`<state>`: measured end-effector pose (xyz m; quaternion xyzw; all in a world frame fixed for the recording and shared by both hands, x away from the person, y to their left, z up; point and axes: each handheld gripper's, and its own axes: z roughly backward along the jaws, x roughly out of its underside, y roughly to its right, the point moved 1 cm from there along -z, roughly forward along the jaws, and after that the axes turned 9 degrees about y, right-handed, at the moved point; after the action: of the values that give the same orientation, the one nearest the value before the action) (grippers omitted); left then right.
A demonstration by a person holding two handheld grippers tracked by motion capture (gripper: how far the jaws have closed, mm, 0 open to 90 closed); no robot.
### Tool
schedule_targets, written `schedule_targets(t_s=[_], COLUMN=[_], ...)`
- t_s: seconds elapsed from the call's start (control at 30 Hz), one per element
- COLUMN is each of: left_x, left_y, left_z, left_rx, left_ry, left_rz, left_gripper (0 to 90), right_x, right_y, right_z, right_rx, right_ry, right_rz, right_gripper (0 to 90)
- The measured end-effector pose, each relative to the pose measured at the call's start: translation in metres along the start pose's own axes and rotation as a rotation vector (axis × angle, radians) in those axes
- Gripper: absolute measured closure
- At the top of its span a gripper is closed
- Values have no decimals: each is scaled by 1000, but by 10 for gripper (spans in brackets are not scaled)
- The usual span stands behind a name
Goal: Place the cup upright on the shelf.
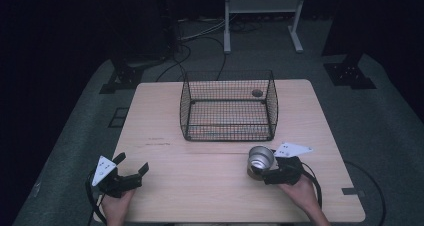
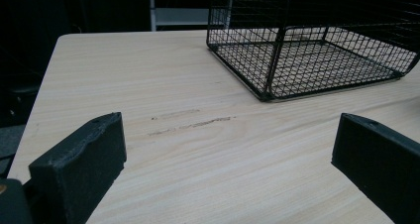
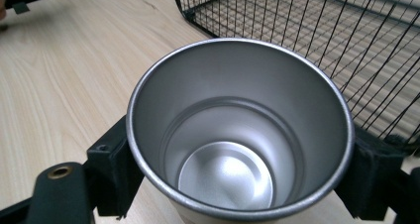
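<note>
Your right gripper point(image 1: 264, 174) jaws clamp the steel cup point(image 1: 261, 158), near-right on the worktop point(image 1: 200, 186). It looks light, rigid and slick, so hold it mid-wall. Your left gripper point(image 1: 134, 167) jaws gape empty.

The cup point(image 3: 237, 135) is bare metal with a brushed, satin-bright finish inside; its rolled rim reflects light and its base is smoother and glossier. The worktop point(image 1: 165, 171) is pale wood-grain laminate, smooth and matt, with a few dark scuff marks. The basket point(image 1: 227, 106) is thin black wire mesh with a dull coated finish. The jaws of the left claw point(image 2: 223, 169) and the right claw point(image 3: 237, 174) are black, matt and finely rough, like moulded plastic with a grainy pad surface
</note>
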<state>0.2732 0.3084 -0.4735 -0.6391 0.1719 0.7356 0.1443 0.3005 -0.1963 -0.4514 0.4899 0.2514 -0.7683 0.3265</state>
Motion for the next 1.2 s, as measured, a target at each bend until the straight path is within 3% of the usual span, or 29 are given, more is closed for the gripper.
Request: schedule_targets(t_s=[0.4,0.63,0.87,1.2], left_x=[0,0,0,0], left_y=[0,0,-1,-1], left_z=[0,1,0,0], left_rx=[-2,-2,-2,-2], left_ry=[-6,-7,-5,-9], left_rz=[1,1,1,0], left_gripper=[0,0,0,0], right_x=[-36,-54,-82,-104], right_y=[4,5,7,4], right_z=[7,8,8,-2], right_rx=[-32,-18,-32,-42], right_ry=[-8,-19,-5,6], right_rz=[2,15,14,29], right_gripper=[176,176,176,176])
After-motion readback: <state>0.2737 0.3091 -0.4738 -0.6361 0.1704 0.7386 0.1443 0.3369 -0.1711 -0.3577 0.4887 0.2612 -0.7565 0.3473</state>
